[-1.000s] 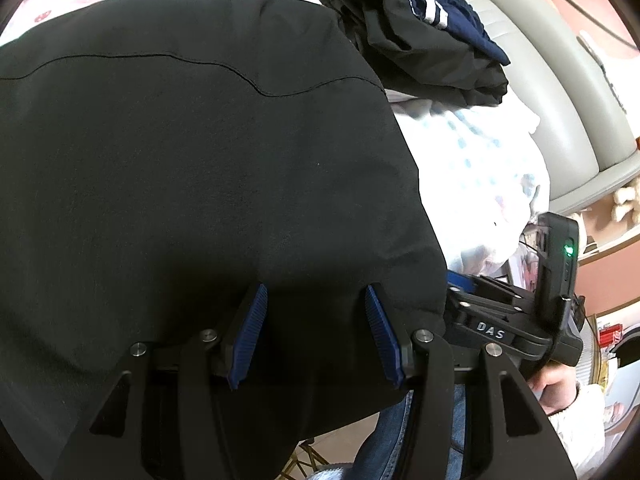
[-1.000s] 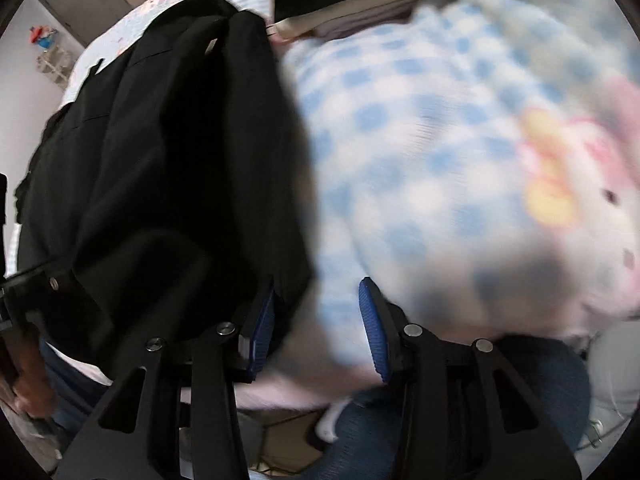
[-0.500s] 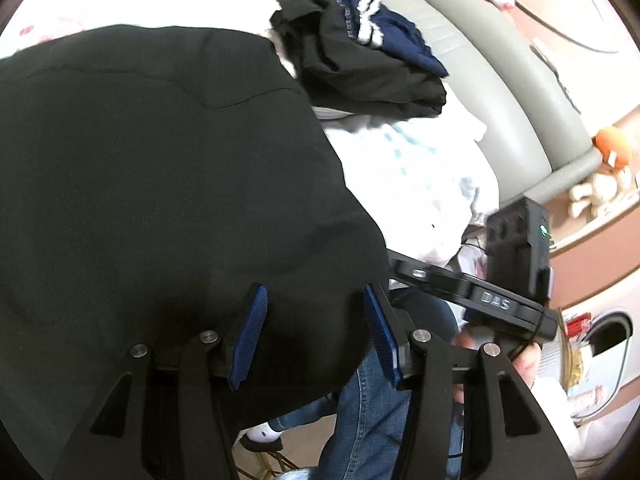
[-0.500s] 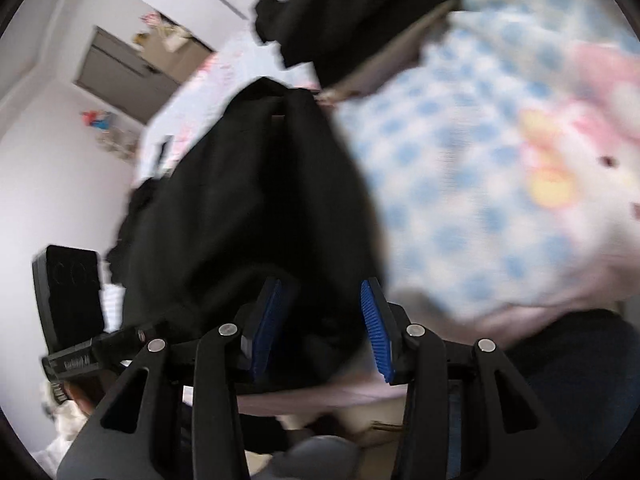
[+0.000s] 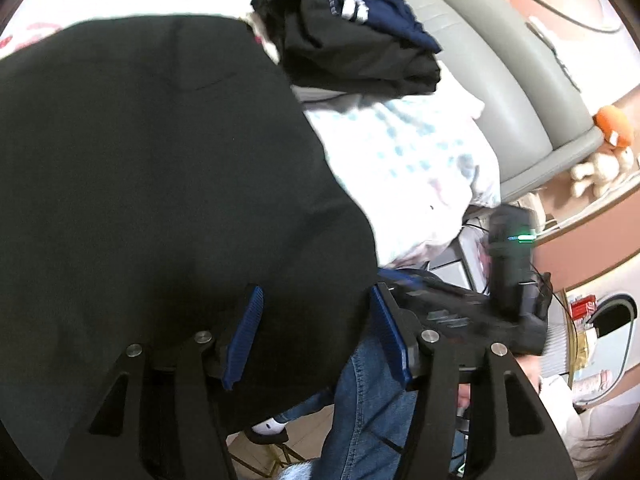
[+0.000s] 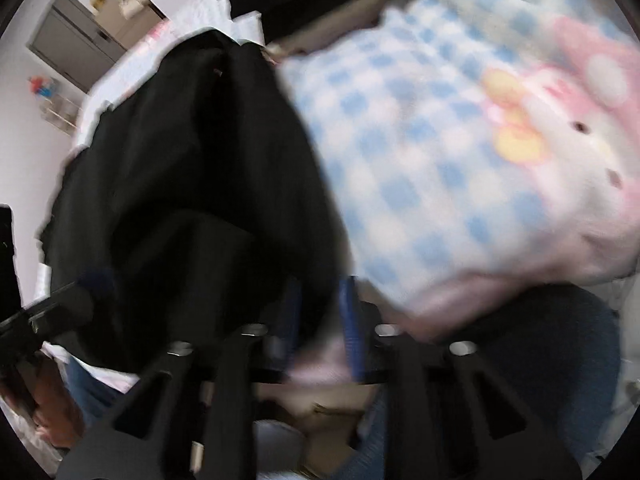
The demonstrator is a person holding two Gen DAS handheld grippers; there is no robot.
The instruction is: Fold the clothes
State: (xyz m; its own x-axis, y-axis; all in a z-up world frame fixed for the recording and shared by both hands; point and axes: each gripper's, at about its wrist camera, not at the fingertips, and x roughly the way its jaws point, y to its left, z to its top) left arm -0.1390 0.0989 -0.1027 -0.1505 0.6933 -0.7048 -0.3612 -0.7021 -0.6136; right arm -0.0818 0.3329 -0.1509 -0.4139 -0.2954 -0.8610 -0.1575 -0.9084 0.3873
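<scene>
A large black garment (image 5: 160, 200) fills the left wrist view and hangs off the bed's edge. My left gripper (image 5: 316, 336) has this cloth between its blue pads (image 5: 244, 336), which stand wide apart; its jaws are opening. In the blurred right wrist view a thick fold of the same black garment (image 6: 200, 200) runs down between the pads of my right gripper (image 6: 320, 316). Its jaws are closing and look pressed on the fold. The right gripper's body (image 5: 480, 312) sits just right of my left fingers.
A heap of dark clothes with a navy striped piece (image 5: 348, 32) lies behind on a blue-checked blanket (image 5: 400, 160) with a pink cartoon print (image 6: 560, 120). A grey padded headboard (image 5: 500, 80), plush toys (image 5: 612, 132), the person's jeans (image 5: 372, 400) and a grey cabinet (image 6: 76, 48) are around.
The left view has drawn back and up, so more jeans and floor show below the garment. The right gripper has swung over the black fold and its pads have come closer together.
</scene>
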